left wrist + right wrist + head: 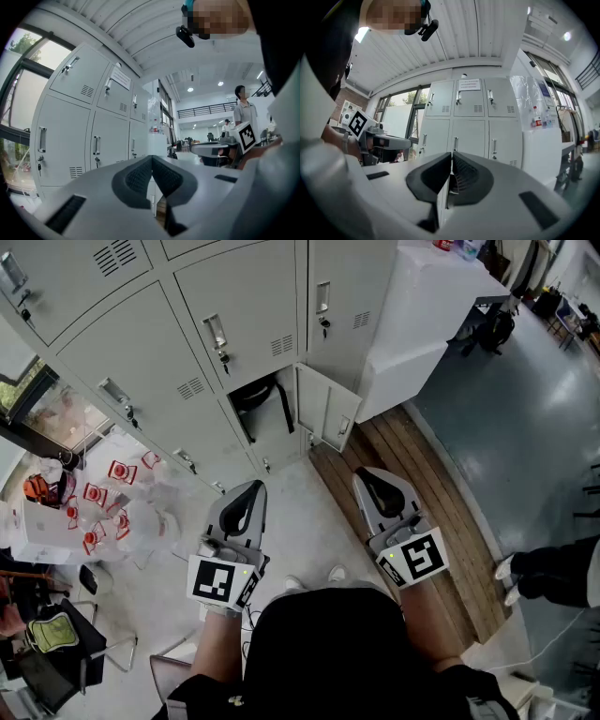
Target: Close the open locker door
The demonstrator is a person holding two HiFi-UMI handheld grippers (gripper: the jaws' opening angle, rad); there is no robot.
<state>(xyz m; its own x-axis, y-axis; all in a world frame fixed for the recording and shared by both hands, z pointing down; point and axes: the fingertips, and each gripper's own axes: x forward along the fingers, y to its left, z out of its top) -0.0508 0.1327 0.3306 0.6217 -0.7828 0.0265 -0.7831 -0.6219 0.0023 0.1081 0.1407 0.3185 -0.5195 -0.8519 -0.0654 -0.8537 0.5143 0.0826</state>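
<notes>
At bottom row of the grey locker bank (187,343), one locker door (328,411) stands wide open, swung out to the right, next to the wood-plank strip (422,493) on the floor. The open compartment (267,423) beside it has sth dark inside, maybe a strap or bag; can't tell which.

Task status: not begun, as far as the views show. Door is fully open and nothing touches it.

Left tongs (253,487) and right tongs (367,474) both point toward the lockers from over the pale floor (309,521), well apart from the door. Each pair is pressed together, tips meeting, nothing btwn them; both gripper views show this plainly.

Left to do, by my reading: bring one pair to the door's outer face, then push it round till it sits flush w/ its neighbours. Right tongs are nearer the door, so prob. the pusher.
</notes>
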